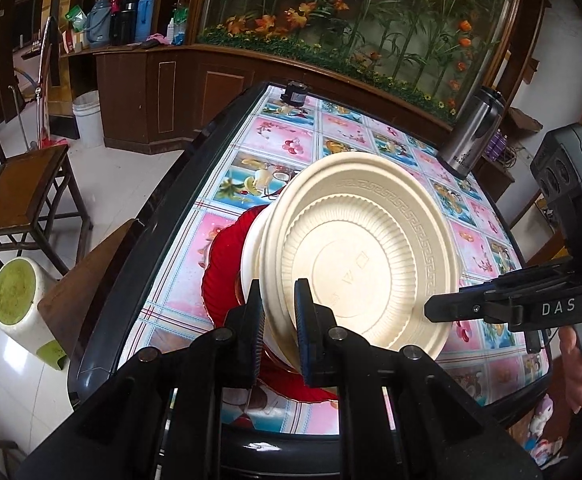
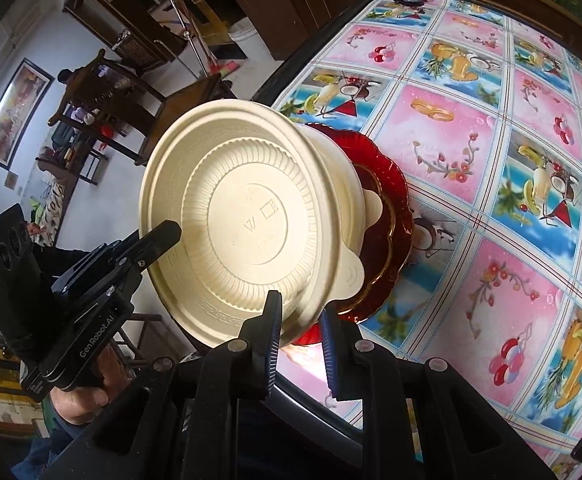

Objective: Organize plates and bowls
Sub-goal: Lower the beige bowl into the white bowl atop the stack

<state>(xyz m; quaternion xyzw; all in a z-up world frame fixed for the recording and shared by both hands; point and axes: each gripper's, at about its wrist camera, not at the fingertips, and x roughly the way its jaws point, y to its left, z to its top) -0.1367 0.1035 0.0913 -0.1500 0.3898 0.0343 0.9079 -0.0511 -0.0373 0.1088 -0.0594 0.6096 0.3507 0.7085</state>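
So the left gripper (image 1: pixel 278 320) is clamped down on the rim of the cream bowl (image 1: pixel 367 256), one blue pad inside the wall and one outside, pinching the near edge hard. The right gripper (image 2: pixel 301 332) is on the rim too, at a spot further round on the other side, and its jaws look closed over the edge, with the rim sitting between the pads, though that hold looks a bit less bitey than the left's. Both are pointing steeply downward. Going outward from there: the bowl is tipped way up, its open mouth turned toward both cameras, so you look straight into the ribbed inside and the stamped base. It's really a nested pair, since a second cream rim with little tab handles (image 2: pixel 351 276) peeks out behind the first. Below and behind it lies the red plate (image 1: pixel 219 276), flat on the fruit-print tablecloth (image 1: pixel 271 136) close to the table's near edge. The thing that matters here, I reckon, is that the bowl's underside faces the plate, so it needs to swing back level and come straight down to land centred on the red. Neither hand is clearly closer, they share the rim. A steel thermos (image 1: pixel 473 132) stands well apart at the far side, out of the way.
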